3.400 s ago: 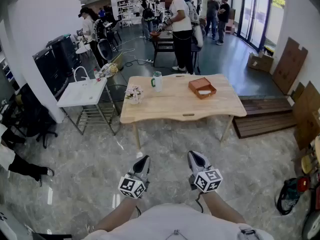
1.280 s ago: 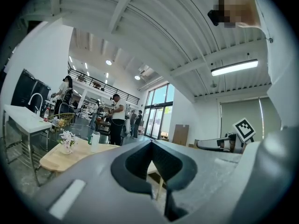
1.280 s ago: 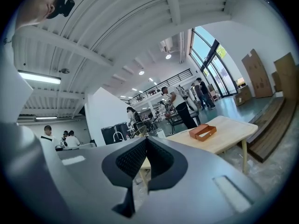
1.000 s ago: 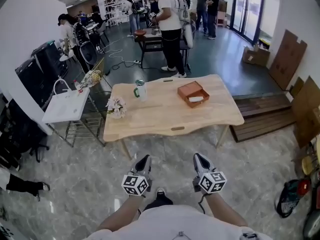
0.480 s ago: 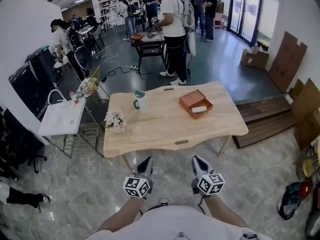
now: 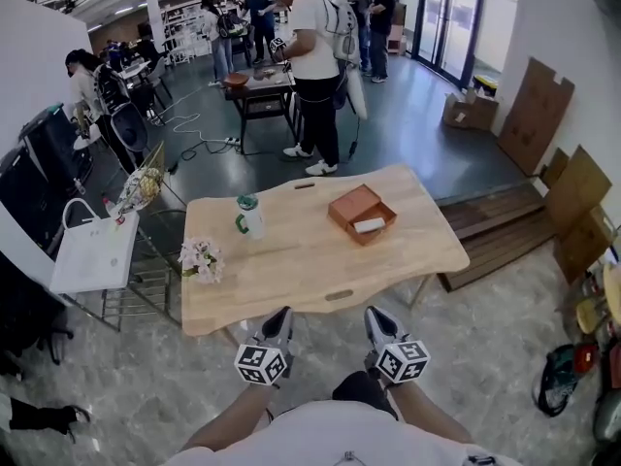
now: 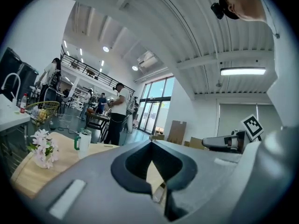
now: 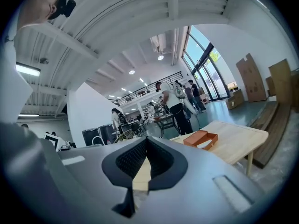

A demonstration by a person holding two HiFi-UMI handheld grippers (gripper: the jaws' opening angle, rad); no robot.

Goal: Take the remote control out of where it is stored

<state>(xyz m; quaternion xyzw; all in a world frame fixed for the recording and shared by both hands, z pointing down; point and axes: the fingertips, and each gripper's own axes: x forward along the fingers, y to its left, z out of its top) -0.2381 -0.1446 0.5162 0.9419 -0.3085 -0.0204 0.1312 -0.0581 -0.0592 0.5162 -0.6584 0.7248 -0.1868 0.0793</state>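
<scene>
**Remote in the box, both claws closed at the near edge**

The remote control (image 6: 370,225) is a pale, flat bar. It lies inside a shallow orange-brown box (image 6: 347,205) with low straight walls and an open top. The box sits on the far right part of the table (image 6: 291,272), which is smooth light wood with rounded corners and a slot in its near edge.

Your left claw (image 6: 280,316) and right claw (image 6: 373,315) hang at the table's near edge, well apart from the box. The box is ahead of your right claw and slightly to its right (in the right gripper view it shows past the jaws on the right, with the pale bar visible inside). On each claw the grey jaws meet at the tips, with nothing between them.

Only bare wood lies between the claws and the box. A white cup with a green lid (image 6: 249,216) stands left of the box, and a small bunch of pale flowers (image 6: 201,258) sits near the table's left edge. Both are off to the side. A white side table (image 6: 92,255) stands to the left of the table, and a person in a white shirt (image 6: 312,51) stands beyond it.
</scene>
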